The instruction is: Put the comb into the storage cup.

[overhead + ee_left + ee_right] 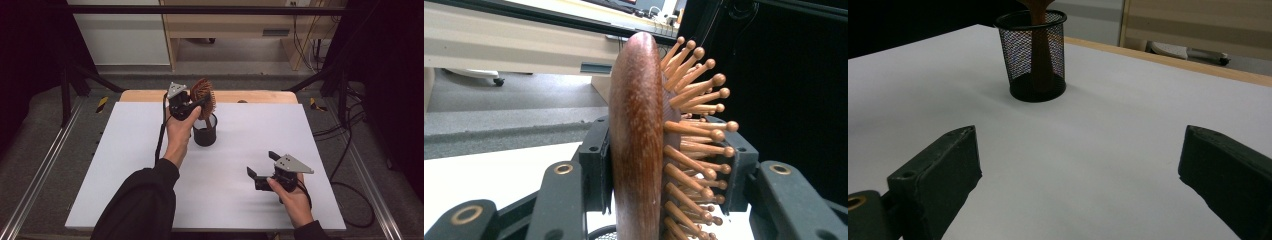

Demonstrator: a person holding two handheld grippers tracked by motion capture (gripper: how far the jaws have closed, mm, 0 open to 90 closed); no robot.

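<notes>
Left gripper (196,104) clenched on brush (203,96) head; handle in cup (205,131), tip hidden by mesh. Right gripper (261,166) released, over surface (125,165).

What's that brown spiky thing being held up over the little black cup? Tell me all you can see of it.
It is a wooden hairbrush with a dark reddish-brown, glossy, rounded back and rows of lighter wooden pins ending in small balls. It stands upright, head up. The left hand-held gripper is shut on its head, one pad against the back, the other on the pin side. Its handle reaches down into the black mesh cup on the white table.
</notes>
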